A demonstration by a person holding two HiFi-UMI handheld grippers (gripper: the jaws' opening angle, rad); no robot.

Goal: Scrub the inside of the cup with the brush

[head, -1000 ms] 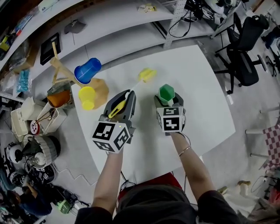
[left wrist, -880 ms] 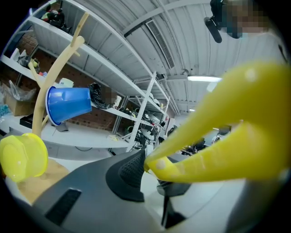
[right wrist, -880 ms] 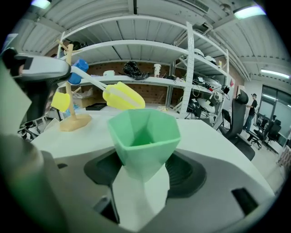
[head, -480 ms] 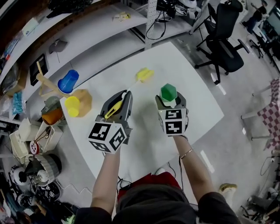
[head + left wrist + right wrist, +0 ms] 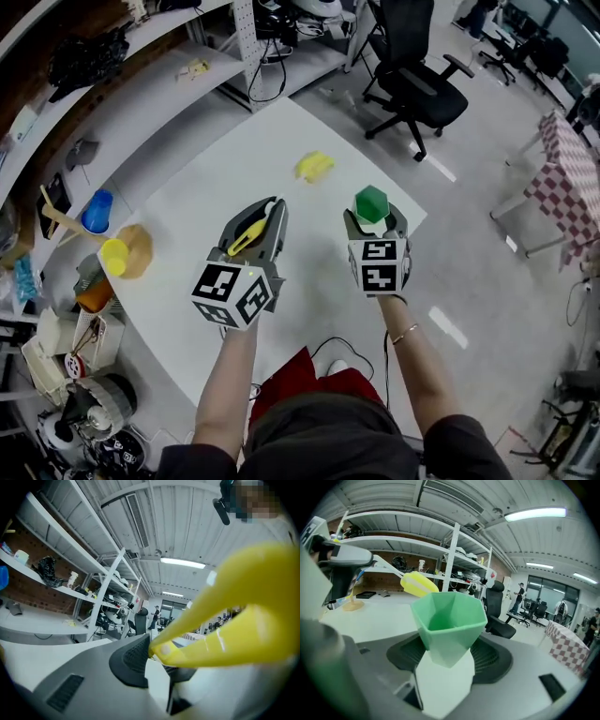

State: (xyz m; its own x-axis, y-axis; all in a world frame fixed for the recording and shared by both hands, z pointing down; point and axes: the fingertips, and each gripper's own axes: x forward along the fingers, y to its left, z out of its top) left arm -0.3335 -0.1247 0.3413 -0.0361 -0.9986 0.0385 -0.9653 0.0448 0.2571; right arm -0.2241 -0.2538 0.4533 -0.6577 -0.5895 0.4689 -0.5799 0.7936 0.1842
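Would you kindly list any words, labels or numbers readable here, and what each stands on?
No readable text in any view.
On the left hand-held gripper and right hand-held gripper: black-and-white square patterns only, no letters.
On the cup and brush: nothing printed.
On the shelves: things too small to read.

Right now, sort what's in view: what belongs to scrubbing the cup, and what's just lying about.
Job in hand:
green cup, held by the right gripper
yellow brush, held by the left gripper

Lying about:
blue cup
yellow cup
wooden rack
office chair
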